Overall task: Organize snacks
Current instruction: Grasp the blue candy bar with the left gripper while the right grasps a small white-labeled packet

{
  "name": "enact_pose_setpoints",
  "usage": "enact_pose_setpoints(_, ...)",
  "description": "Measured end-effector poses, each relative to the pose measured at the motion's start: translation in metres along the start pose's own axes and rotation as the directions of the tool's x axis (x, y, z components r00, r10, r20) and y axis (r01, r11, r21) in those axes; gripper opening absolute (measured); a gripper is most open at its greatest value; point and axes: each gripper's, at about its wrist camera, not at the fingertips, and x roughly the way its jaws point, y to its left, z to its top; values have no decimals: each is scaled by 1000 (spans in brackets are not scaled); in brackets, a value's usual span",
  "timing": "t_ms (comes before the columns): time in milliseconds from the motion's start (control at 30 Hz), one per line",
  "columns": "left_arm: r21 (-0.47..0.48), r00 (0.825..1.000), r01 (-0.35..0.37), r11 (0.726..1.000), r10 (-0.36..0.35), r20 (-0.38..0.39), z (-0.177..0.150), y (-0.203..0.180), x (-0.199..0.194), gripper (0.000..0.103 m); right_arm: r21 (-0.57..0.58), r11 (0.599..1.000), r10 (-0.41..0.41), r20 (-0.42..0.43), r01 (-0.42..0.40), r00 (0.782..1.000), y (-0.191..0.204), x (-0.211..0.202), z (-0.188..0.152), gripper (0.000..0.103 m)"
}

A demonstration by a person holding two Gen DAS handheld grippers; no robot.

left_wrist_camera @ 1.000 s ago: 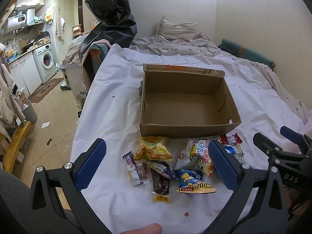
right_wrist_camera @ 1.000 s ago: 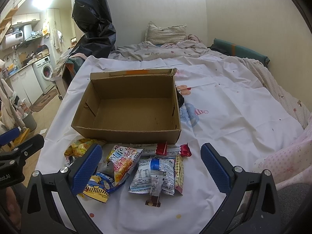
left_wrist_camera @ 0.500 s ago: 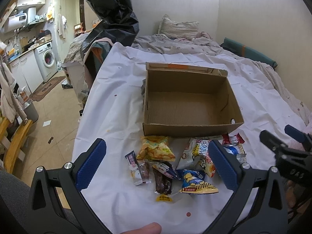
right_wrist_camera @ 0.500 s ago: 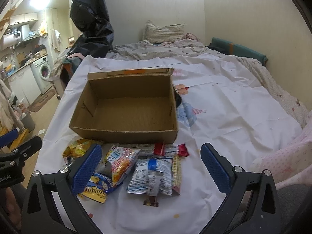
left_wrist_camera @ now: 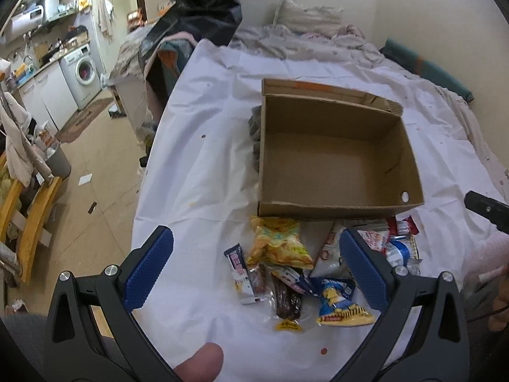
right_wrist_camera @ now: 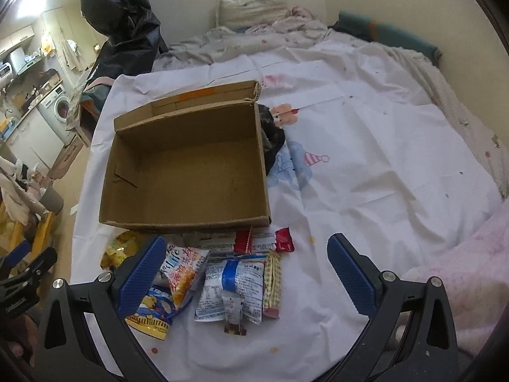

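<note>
One cardboard box (left_wrist_camera: 337, 152) stands open on the white sheet (left_wrist_camera: 203, 165) of a bed, and nothing lies inside it; its walls are brown corrugated board, with a small round hole in the near right corner and a folded flap with an orange strip at the far side. The snacks (left_wrist_camera: 302, 267) lie in one loose heap on the sheet just in front of the box's near wall, and some overlap, so the exact number is hard to tell; about a dozen can be made out. They are soft, shiny plastic packets: one yellow crinkled bag (left_wrist_camera: 278, 245), one blue bag with a cartoon figure (left_wrist_camera: 337, 299), one dark brown bar in clear wrap (left_wrist_camera: 286, 299), one thin white and blue stick (left_wrist_camera: 240, 273), one white packet with a blue band (right_wrist_camera: 232, 286), one checked bar (right_wrist_camera: 273, 283) and two small red packets (right_wrist_camera: 283, 238). The left gripper (left_wrist_camera: 256, 269) hovers above the heap with its two blue ribbed pads spread wide, pinching nothing. The right gripper (right_wrist_camera: 243, 275) also has its pads wide apart over the packets, and holds nothing. A dark cloth (right_wrist_camera: 272, 137) lies against the right wall of the box. A black plastic bag (left_wrist_camera: 197, 3) stands beyond the bed's corner, a washing machine (left_wrist_camera: 84, 70) is further left, and a pillow (right_wrist_camera: 254, 9) lies at the head.
</note>
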Motion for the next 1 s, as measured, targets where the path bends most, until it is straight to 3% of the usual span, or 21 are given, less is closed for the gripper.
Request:
enact_pose_setpoints(200,-52,987,24,998,-32,-158,23,19,38,103,10,997,77,-126,-77,989,-7,39,15,103)
enact_pose_setpoints(367,-115,955,6,993,-40,-295,22,38,82,103,89,992,106,-181,-91,978,-22,71,0,103)
enact_pose_setpoints(467,-178,938,-6,984,-56,-342,13,50,101,103,152,982,139,-199,-110,970,-30,75,-1,102)
enact_pose_setpoints(667,-273,911,1,962,-114,-397,10,63,123,101,155,984,121,-226,-87,966,-28,82,-4,102)
enact_pose_setpoints(767,-298,890,-23,954,-117,-442,1,71,136,84,139,987,112,-217,-83,970,-25,82,-2,102)
enact_pose_setpoints(833,-316,864,-53,947,-115,-490,-11,77,147,56,130,989,103,-208,-77,973,-24,81,0,102)
enact_pose_setpoints(867,-326,851,-68,943,-115,-512,-17,79,150,51,129,989,102,-207,-77,973,-24,81,0,102)
enact_pose_setpoints(1000,-303,821,-83,949,-107,-561,-31,74,158,46,124,989,100,-203,-76,974,-24,79,-1,102)
